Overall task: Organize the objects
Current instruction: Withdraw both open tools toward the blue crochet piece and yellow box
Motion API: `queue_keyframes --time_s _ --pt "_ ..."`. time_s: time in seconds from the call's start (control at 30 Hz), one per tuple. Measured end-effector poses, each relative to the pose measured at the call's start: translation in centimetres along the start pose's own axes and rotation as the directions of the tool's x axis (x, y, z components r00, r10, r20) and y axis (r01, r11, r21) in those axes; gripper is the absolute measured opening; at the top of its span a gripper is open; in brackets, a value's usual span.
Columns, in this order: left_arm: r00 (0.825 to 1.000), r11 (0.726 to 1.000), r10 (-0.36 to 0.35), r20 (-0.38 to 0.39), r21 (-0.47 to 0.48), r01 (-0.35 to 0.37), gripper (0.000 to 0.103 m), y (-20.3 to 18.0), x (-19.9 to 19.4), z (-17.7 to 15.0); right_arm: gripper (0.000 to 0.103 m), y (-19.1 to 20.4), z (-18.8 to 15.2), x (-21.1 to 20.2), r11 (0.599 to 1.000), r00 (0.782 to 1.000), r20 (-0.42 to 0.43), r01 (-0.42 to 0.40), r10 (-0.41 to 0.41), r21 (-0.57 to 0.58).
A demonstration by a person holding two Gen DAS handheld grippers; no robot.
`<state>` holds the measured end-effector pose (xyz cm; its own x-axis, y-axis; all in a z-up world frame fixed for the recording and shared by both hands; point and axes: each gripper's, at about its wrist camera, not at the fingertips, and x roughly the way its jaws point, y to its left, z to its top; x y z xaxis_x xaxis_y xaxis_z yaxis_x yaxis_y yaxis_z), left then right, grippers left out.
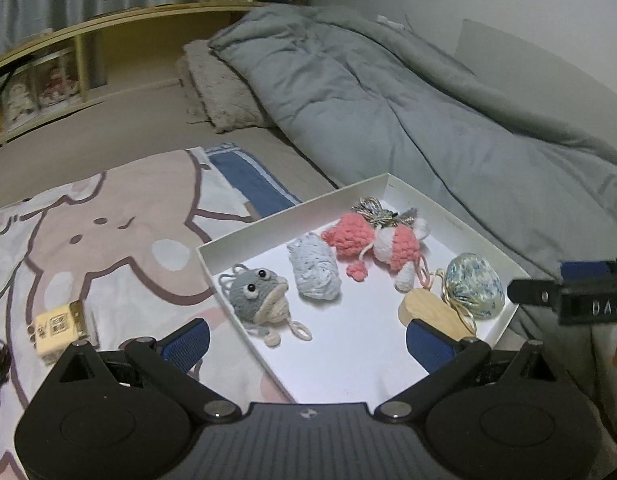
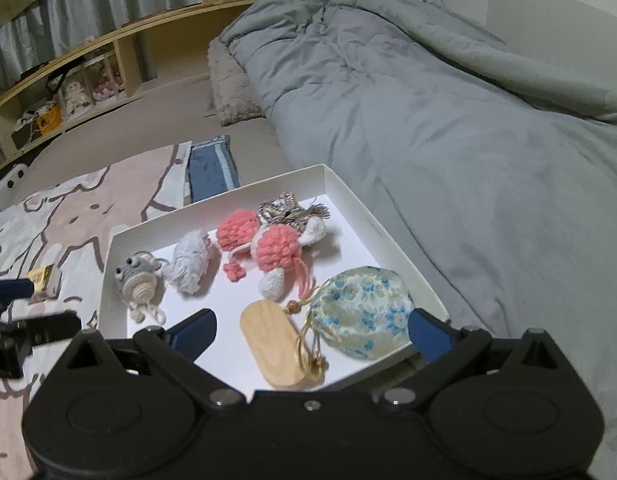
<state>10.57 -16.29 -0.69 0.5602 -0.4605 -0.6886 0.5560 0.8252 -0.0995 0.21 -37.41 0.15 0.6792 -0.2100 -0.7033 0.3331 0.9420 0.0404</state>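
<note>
A white tray point(image 2: 372, 220) lies on the bed, its right edge against a grey duvet point(image 2: 448, 120) and its left edge on a cartoon-print blanket point(image 1: 108, 248). Seven things lie in it. Along the left edge sits one grey crochet fish point(image 2: 138, 278) with two bead eyes, and beside it one pale blue yarn bundle point(image 2: 190, 262). Toward the far corner lie two pink crochet pieces: a round one point(image 2: 236, 234) and a pink-and-white one point(image 2: 278, 256), the two touching. Behind them, nearest the far corner, rests one tasselled woven charm point(image 2: 286, 210). At the near edge lies one oval wooden block point(image 2: 272, 346), and just beside it, in the near right corner, one blue-flowered pouch point(image 2: 360, 312) whose gold cord trails over the block. Outside the tray, on the blanket to its left, one small cream box point(image 1: 56, 326) stands apart. The left gripper point(image 1: 308, 344) hovers over the tray's near edge, its jaws wide apart and holding nothing. The right gripper point(image 2: 312, 330) hangs over the near edge above the block and pouch, jaws likewise spread and empty. A fuzzy pillow point(image 1: 224, 84) lies at the head of the bed, with one blue striped cloth point(image 2: 210, 166) past the tray's far edge.
</note>
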Motion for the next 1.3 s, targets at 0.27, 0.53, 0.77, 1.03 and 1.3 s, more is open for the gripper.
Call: queue_keyframes --time_s 0.27,0.53,0.77,1.03,1.3 --pt "0.998 0.998 0.053 0.041 -0.038 -0.051 0.103 0.2 -2.8 -1.0 0.103 1.5 -1.3 -2.6 1.0 0.999 0.049 -0.006 0.008 -0.023" --pt "0.995 0.996 0.086 0.055 -0.03 -0.084 0.103 0.5 -4.9 -2.1 0.103 2.3 -2.0 -4.0 1.0 0.998 0.07 -0.001 0.002 -0.022" --pt "0.994 0.995 0.089 0.066 -0.045 -0.086 0.103 0.9 -5.9 -2.6 0.103 2.8 -2.3 -4.4 1.0 0.998 0.069 0.001 0.001 -0.03" --pt "0.991 0.992 0.11 0.076 -0.072 -0.105 0.103 1.9 -6.5 -3.0 0.103 3.0 -2.3 -4.2 1.0 0.998 0.06 -0.006 0.008 -0.023" --pt "0.973 0.978 0.193 0.125 -0.101 -0.181 0.103 3.7 -7.3 -3.4 0.103 4.2 -1.8 -3.5 0.998 0.994 0.086 -0.063 0.065 -0.021"
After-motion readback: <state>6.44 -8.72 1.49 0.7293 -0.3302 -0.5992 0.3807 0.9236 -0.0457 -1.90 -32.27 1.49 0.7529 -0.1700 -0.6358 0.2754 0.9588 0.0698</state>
